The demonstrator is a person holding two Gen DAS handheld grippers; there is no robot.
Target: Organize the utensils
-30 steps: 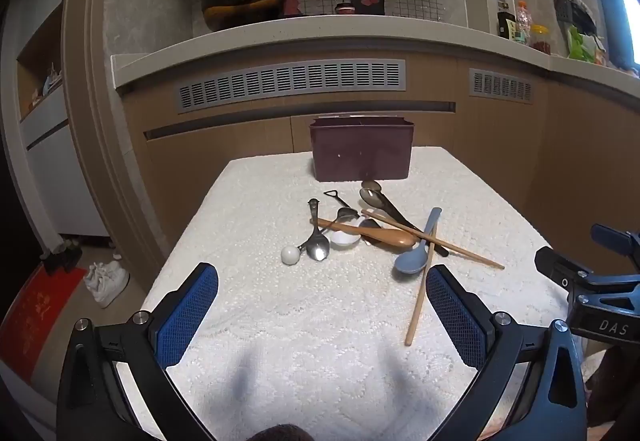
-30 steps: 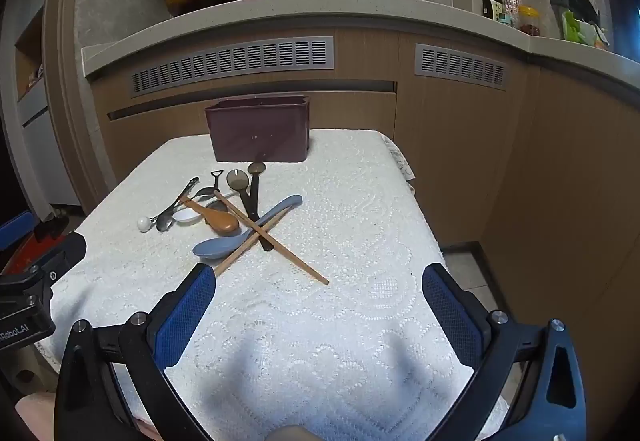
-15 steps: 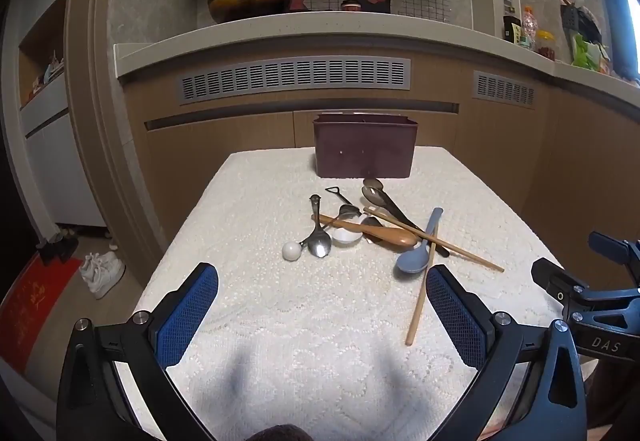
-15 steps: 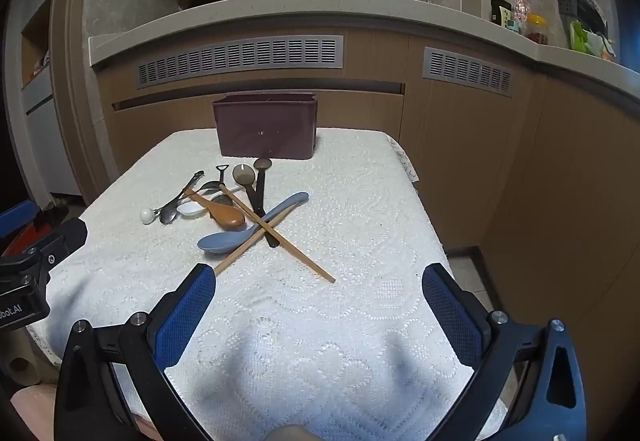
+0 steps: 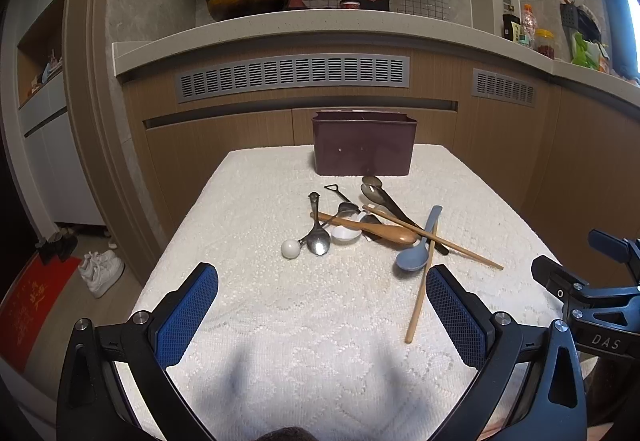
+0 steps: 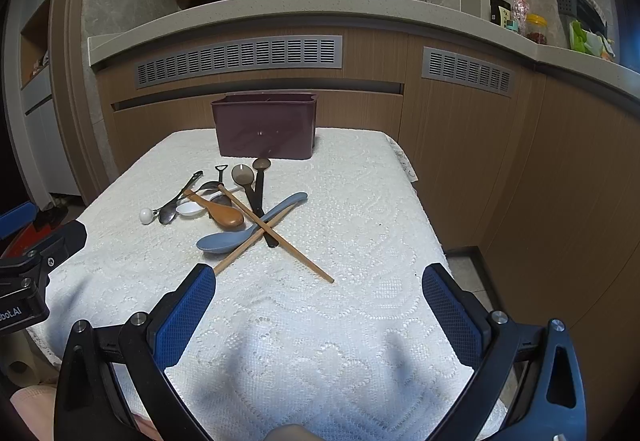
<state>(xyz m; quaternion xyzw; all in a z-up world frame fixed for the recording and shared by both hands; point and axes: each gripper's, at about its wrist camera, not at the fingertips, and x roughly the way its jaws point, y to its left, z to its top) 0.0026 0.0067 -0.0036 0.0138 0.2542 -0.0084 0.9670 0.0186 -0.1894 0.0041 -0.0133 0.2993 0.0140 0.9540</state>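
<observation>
Both of my grippers have drifted a little toward the pile over the last second, and nothing on the table has been touched; that small approach is the only change, so the sorting has not really begun.

Going left to right in the left wrist view: my left gripper [image 5: 322, 317] hangs above the near part of the white tablecloth [image 5: 256, 201], its blue pads spread wide with nothing between them. Ahead of it lies a small white ball [image 5: 290, 248], touching or just beside the metal spoon [image 5: 319, 241]. Next come the white spoon [image 5: 346, 234], the wooden spoon [image 5: 380, 231] lying across the heap, and two dark spoons [image 5: 384, 197] pointing toward the bin. Then the blue spoon [image 5: 416, 253], crossed by the two chopsticks [image 5: 420, 293]. Behind the whole heap stands the dark red bin [image 5: 364, 147], upright, with nothing visible inside from this angle.

My right gripper [image 6: 318, 315] sits farthest right, also open wide and empty, low over the cloth with the chopsticks and blue spoon just ahead.

I judge the chopstick nearest me the likeliest first pick, since it overlies the rest. It is thin and flat on lace, so it may slip.
</observation>
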